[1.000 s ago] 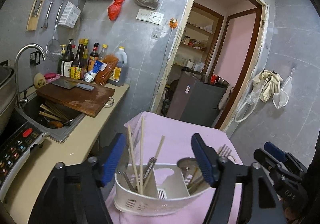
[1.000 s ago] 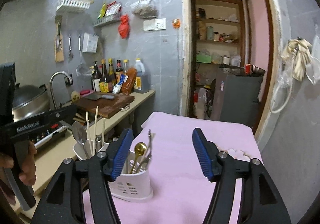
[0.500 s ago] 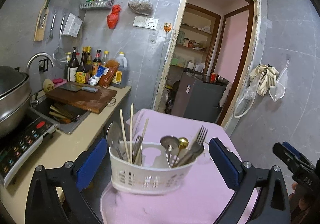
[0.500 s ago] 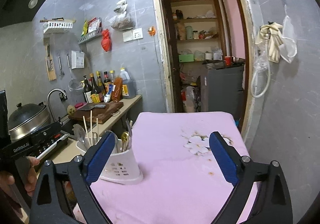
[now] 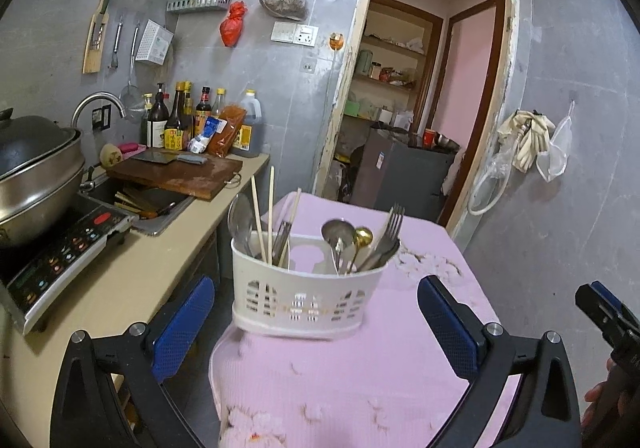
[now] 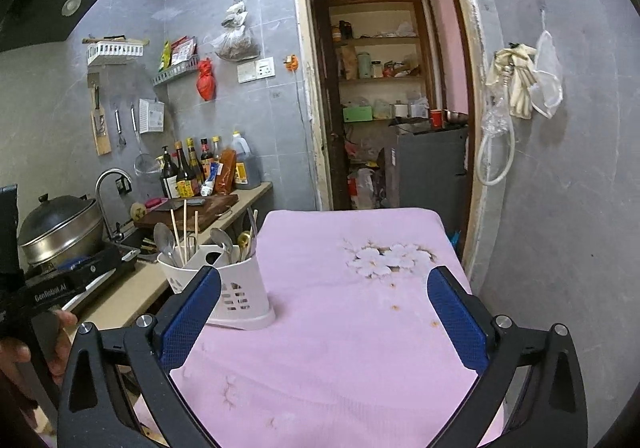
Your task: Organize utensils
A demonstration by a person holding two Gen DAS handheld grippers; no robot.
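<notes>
Left wrist view: the left tool is released, its jaws spread wide with nothing between the blue pads; the right tool's jaws have just opened further. The white caddy stands upright on the pink-covered table, ahead of the tool and between the lines of its two fingers, clear of both pads. Its left compartment holds chopsticks and a spoon; its right compartment holds a ladle, a gold spoon and a fork. A counter with a cooktop, pot and sink lies to the tool's left. The right tool shows at the far right edge. Right wrist view: the right tool is released, jaws wide, with only bare cloth between the pads. The caddy stands ahead and to its left, partly behind the left pad; contact cannot be told. The left tool, in a hand, is at the far left.
</notes>
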